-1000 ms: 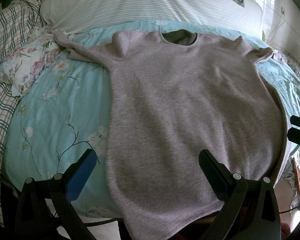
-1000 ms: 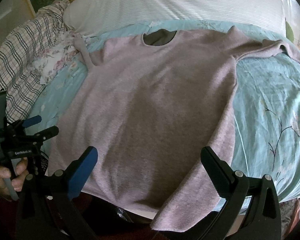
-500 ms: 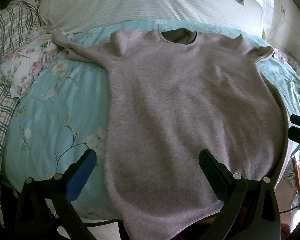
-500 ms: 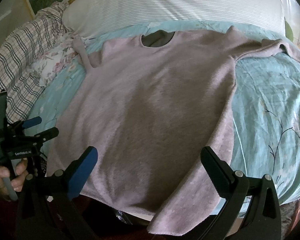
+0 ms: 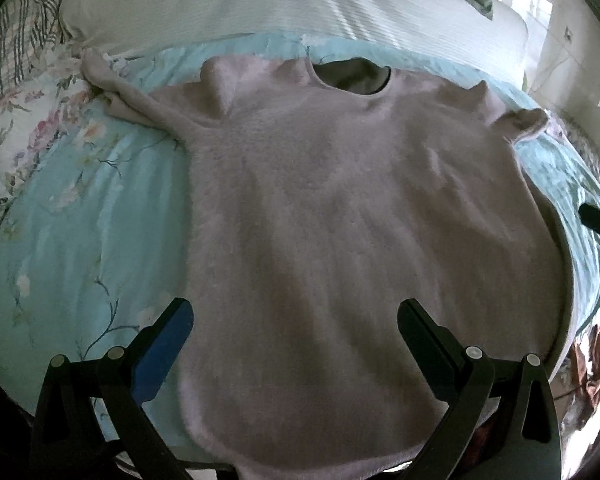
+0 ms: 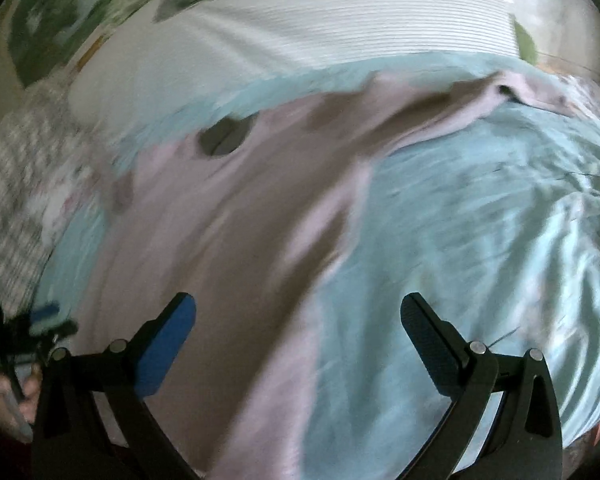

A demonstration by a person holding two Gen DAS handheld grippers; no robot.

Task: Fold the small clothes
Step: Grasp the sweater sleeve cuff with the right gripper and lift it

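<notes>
Right gripper (image 6: 298, 322) has swung toward 2 o'clock, view blurred; left gripper (image 5: 294, 326) nearly unmoved. Both tongs spread, empty, above the fuzzy pink sweater (image 5: 352, 220).

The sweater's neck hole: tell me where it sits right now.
In the left wrist view the neck hole is at the far top centre of the pink sweater, beside the striped pillow. In the blurred right wrist view it shows upper left.

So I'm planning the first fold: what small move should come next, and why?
Probably bring the right tool to the right sleeve and grip it. The sweater lies spread flat on the bed, both tools are open and empty, and that sleeve sticks out sideways.
</notes>
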